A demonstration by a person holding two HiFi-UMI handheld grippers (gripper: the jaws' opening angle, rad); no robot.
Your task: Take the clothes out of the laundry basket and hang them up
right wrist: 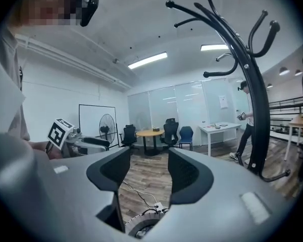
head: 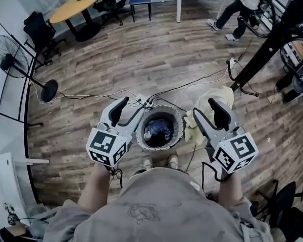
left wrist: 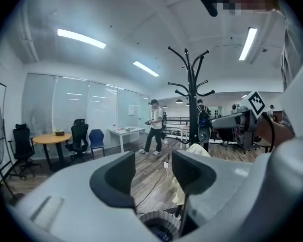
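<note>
Basket, place: laundry basket [head: 180, 130] stands on the wood floor, just ahead of the person's shoes [head: 147, 163].
Basket, look: round, with a pale ribbed wall and an open top.
Contents: dark blue cloth [head: 159, 130] lies bundled inside the basket. The kind and number of pieces cannot be told.
Basket, cut off: in both gripper views only an arc of the rim shows at the bottom edge. The rest is behind each gripper's body.
Second piece: pale yellow garment [head: 218, 97] lies on the floor just right of the basket. Its near part is covered by the right gripper.
Left gripper [head: 122, 110]: held over the basket's left side. The jaws stand apart with nothing between them, and floor and a cable show through the gap.
Right gripper [head: 217, 112]: held over the basket's right side. The jaws stand apart and it holds nothing.
Coat stand [head: 272, 39]: black, beyond the basket to the right. Its top is cut off in the head view.
</note>
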